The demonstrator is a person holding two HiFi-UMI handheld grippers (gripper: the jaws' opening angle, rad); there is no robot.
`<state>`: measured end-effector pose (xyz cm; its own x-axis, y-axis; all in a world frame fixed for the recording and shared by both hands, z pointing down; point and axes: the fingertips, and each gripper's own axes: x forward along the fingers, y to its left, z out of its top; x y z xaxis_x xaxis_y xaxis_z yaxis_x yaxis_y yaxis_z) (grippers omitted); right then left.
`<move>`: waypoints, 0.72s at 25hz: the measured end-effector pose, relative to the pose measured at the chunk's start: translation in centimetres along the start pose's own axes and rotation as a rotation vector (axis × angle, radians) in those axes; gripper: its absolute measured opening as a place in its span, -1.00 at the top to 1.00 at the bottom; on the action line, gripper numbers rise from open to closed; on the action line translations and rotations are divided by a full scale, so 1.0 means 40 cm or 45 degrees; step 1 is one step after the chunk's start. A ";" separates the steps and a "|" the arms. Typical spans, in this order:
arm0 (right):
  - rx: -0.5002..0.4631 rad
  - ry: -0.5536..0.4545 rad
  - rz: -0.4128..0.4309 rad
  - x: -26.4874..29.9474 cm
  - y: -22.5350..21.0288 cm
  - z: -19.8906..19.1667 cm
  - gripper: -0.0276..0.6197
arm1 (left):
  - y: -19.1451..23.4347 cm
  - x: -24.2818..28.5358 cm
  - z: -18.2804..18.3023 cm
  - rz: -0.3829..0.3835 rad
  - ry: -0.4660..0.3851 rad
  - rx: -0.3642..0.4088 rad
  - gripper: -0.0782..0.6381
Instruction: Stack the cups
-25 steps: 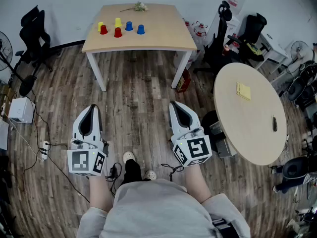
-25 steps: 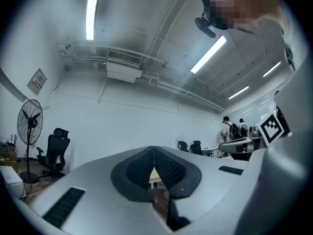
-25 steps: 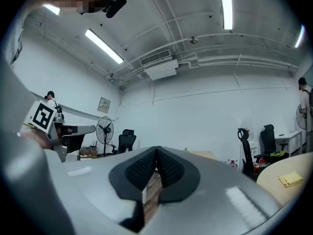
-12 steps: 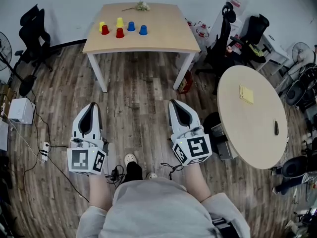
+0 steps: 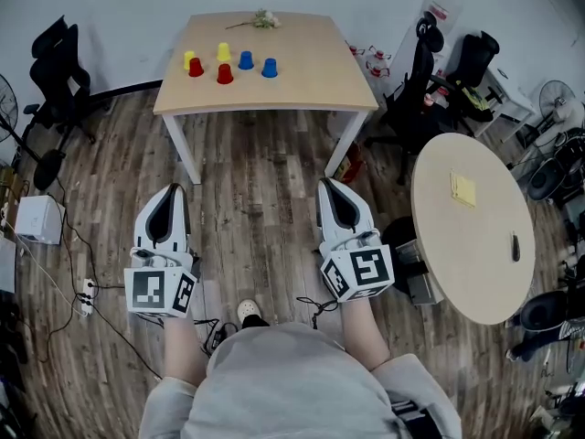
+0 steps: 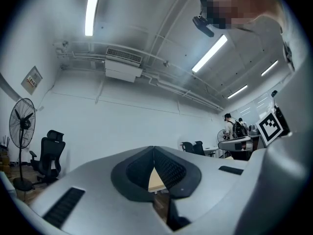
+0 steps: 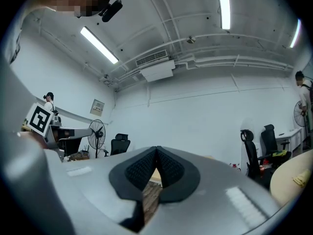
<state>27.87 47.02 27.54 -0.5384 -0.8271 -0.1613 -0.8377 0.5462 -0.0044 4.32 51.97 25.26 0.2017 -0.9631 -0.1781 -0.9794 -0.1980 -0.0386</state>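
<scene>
The left gripper (image 5: 168, 193) is hanging over the wooden floor (image 5: 256, 181) with its jaws pressing fully together; in the left gripper view its dark pads (image 6: 168, 169) are meeting along one line with nothing caught between them. The right gripper (image 5: 333, 187) is hanging level with it on the other side, also closed tight and empty, and in the right gripper view its pads (image 7: 142, 169) are touching tip to tip. Both grippers are pointing toward the rectangular surface (image 5: 311, 67) ahead and are sitting well apart from it (neither is touching anything). On that surface six cups are standing unstacked: the left yellow cup (image 5: 189, 58) is sitting just beside the left red cup (image 5: 196, 67), the back yellow cup (image 5: 223, 52) is standing behind the front red cup (image 5: 225, 73), and the back blue cup (image 5: 245, 59) is standing near the right blue cup (image 5: 270, 67). A small flower sprig (image 5: 263, 18) is lying at the far edge, and a round table (image 5: 466, 236) is standing off to the right
</scene>
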 end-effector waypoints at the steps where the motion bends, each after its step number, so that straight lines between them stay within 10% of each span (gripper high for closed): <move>1: -0.002 -0.001 -0.004 0.019 0.000 -0.002 0.88 | 0.014 0.015 -0.002 -0.007 -0.001 0.001 0.76; 18: 0.015 0.052 -0.056 0.235 -0.005 -0.086 0.88 | 0.179 0.206 -0.070 -0.066 0.017 -0.034 0.76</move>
<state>22.65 38.68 29.41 -0.5049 -0.8547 -0.1207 -0.8595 0.5108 -0.0218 -1.06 42.11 26.27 0.2525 -0.9537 -0.1636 -0.9674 -0.2524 -0.0215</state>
